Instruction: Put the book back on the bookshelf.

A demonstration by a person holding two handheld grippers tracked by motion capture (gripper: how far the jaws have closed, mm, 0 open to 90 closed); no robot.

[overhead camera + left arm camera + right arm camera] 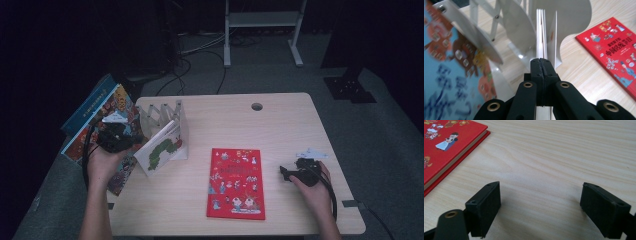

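Item: caterpillar book (161,151) leaning in white rack (161,116) on bench (280,125); left claw (541,65) clamped shut beside it, right claw (540,207) wide, idle; nudge book upright gently, sparing rack.

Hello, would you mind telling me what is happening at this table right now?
A person is working with a gripper in each hand, putting books into a white folding book rack. The left gripper is shut, its jaws together right at the edge of the caterpillar book that leans in the rack. The right gripper rests open on the wooden table, beside the red book lying flat.
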